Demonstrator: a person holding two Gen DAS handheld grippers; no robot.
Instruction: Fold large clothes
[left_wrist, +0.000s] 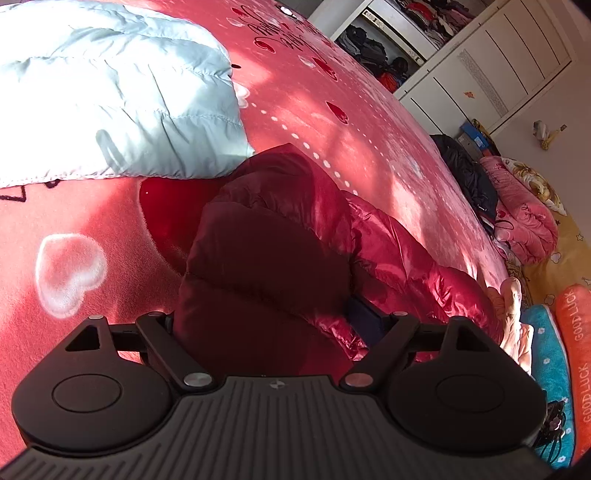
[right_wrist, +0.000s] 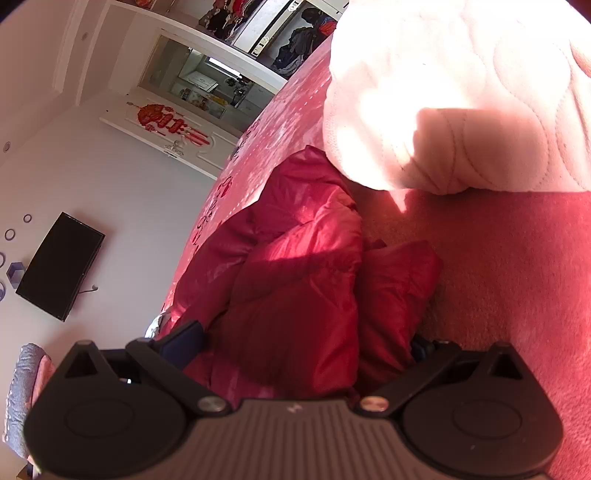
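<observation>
A dark red puffer jacket lies bunched on the pink heart-print bed cover. My left gripper hangs over the jacket's near, shaded fold. Its jaws stand wide apart, and the fold bulges between them. In the right wrist view the same red jacket lies crumpled near the bed's edge on the pink cover. My right gripper straddles it with jaws wide, one blue pad at the left side and the other mostly hidden behind the fabric.
A folded light blue puffer jacket lies just beyond the red one. A pale quilted garment lies past it in the right view. A black garment and pink bedding sit off the bed's edge. A white wardrobe stands behind.
</observation>
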